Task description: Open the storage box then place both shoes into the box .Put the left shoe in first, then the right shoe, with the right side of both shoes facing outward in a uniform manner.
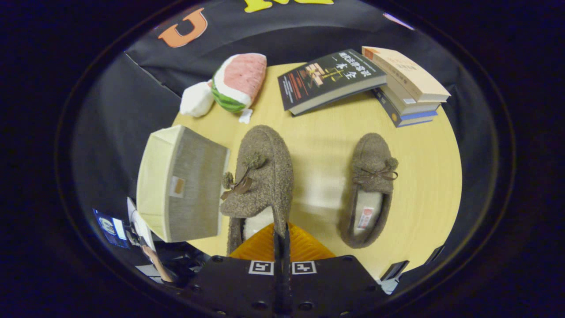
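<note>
Two brown fuzzy slippers with small bows point their toes away from me. My gripper (pixel 281 236) is shut on the rim of one slipper (pixel 265 176), which hangs tilted just ahead of the fingers, above the table and close beside the storage box (pixel 194 185). The box is a grey fabric cube with a small tag on its near face and a cream side turned away to the left; I cannot tell how its opening stands. The other slipper (pixel 371 190) lies flat on the wooden table (pixel 419 176), to the right of the fingers, with its white lining showing.
Beyond the slippers a dark book (pixel 329 79) leans on a stack of books (pixel 408 88) at the table's far right. A watermelon-slice plush (pixel 238 81) and a white soft item (pixel 196 99) lie at the far left. Black cloth surrounds the round table.
</note>
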Demonstrator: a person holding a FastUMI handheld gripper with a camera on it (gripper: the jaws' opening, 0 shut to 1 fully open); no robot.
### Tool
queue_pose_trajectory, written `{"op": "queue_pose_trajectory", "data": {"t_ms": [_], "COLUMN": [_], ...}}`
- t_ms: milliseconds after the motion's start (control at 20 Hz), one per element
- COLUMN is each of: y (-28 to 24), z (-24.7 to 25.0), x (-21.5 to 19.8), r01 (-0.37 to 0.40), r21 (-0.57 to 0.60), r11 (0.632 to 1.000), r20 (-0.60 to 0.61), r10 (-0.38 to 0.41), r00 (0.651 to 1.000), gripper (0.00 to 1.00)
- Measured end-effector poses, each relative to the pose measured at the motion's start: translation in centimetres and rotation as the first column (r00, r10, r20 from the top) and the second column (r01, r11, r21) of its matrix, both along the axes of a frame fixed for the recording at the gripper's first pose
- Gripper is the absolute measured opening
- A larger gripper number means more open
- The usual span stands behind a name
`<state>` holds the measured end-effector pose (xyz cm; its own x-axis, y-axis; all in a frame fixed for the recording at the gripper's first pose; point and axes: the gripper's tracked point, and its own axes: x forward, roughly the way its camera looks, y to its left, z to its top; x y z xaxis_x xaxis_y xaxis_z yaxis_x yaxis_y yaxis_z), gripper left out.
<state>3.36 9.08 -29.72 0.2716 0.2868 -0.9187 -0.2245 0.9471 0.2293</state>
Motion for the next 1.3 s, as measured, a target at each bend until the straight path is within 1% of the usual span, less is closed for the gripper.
{"op": "queue_pose_trajectory", "data": {"t_ms": [150,250,400,500,650,750,800,900,1050,1100,1250,1300], "y": [4.4,7.8,13.2,16.4,21.1,23.8,24.9,26.3,28.1,28.7,30.4,30.8], "z": [4.3,6.3,7.6,7.1,5.0,2.8,1.5,-1.0,-4.8,-6.1,-9.2,-10.0], "x": [-1.5,-2.6,-4.2,-4.7,-5.1,-4.9,-4.6,-3.8,-3.3,-3.3,-2.7,-2.4], "r01": [-0.033,-0.063,-0.086,-0.071,-0.028,0.004,0.005,0.023,0.103,0.12,0.151,0.147], "r21": [0.075,0.113,0.164,0.183,0.18,0.156,0.131,0.067,0.005,-0.011,-0.049,-0.068], "r11": [0.997,0.992,0.983,0.981,0.983,0.988,0.991,0.997,0.995,0.993,0.987,0.987], "r20": [0.039,0.057,0.056,0.035,-0.006,-0.026,-0.021,0.001,-0.032,-0.05,-0.083,-0.083], "r10": [0.03,0.057,0.078,0.065,0.029,0.0,-0.003,-0.023,-0.103,-0.12,-0.155,-0.153], "r00": [0.999,0.997,0.995,0.997,1.0,1.0,1.0,1.0,0.994,0.991,0.984,0.985], "gripper": [0.0,0.0,0.0,0.0,0.0,0.0,0.0,0.0,0.0,0.0,0.0,0.0]}}
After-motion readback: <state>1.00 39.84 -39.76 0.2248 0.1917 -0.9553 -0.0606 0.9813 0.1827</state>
